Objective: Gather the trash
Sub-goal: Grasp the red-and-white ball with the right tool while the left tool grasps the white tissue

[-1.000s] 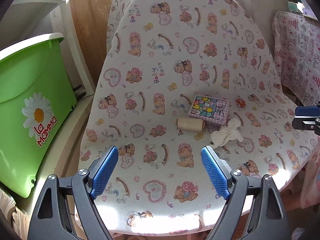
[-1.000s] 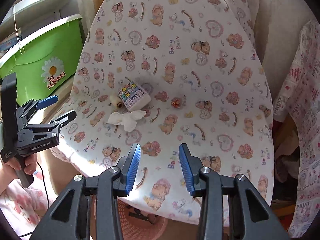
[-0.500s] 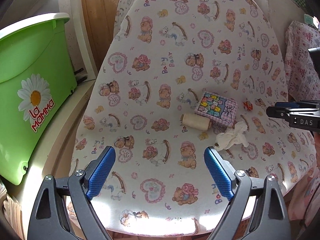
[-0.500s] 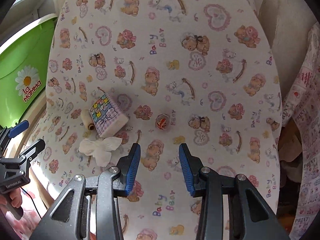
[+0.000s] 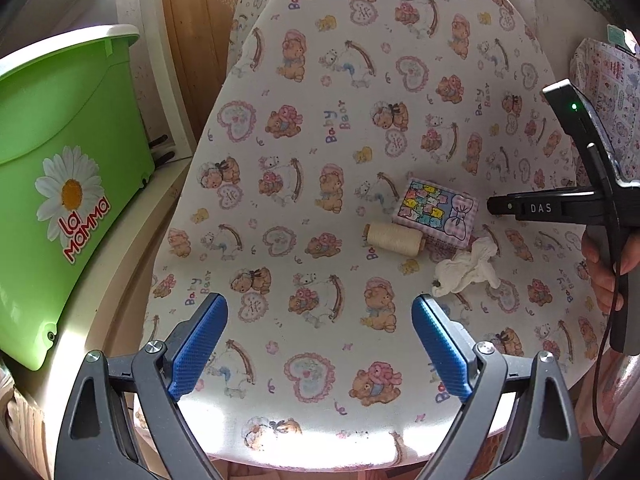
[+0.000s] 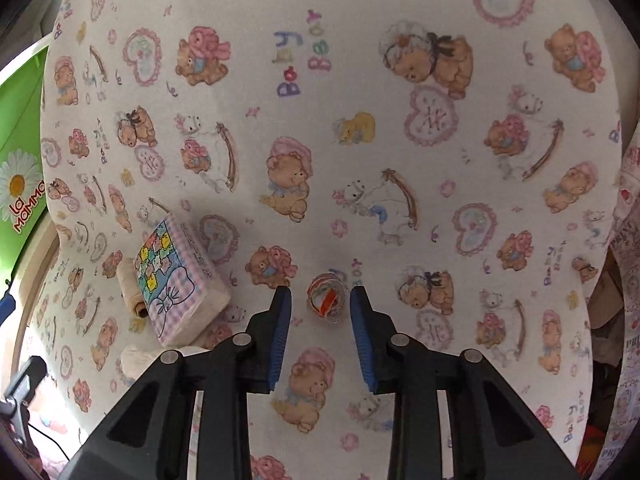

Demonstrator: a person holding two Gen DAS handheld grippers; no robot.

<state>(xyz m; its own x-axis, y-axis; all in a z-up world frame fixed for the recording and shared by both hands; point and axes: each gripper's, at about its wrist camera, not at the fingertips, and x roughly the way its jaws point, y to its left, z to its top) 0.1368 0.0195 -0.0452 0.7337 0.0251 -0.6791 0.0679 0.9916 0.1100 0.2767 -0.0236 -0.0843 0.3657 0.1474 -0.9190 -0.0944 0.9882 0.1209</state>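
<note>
A small crumpled orange-and-white wrapper (image 6: 327,297) lies on the bear-print board cover (image 6: 360,120). My right gripper (image 6: 320,294) is open, its blue pads on either side of the wrapper, not closed on it. A crumpled white tissue (image 5: 466,270) lies right of centre in the left wrist view, partly hidden in the right wrist view (image 6: 138,360). My left gripper (image 5: 320,316) is open and empty, low over the near end of the board. The right gripper's body (image 5: 560,208) shows at the right edge.
A tissue pack with a coloured bear pattern (image 5: 438,212) (image 6: 176,280) and a cream thread spool (image 5: 394,238) (image 6: 130,286) lie beside the tissue. A green "La Mamma" tub (image 5: 68,184) stands left of the board. Patterned cloth (image 5: 608,92) hangs at the right.
My right gripper has moved forward and down over the board until the small wrapper sits between its pads. My left gripper has moved slightly closer to the board.
</note>
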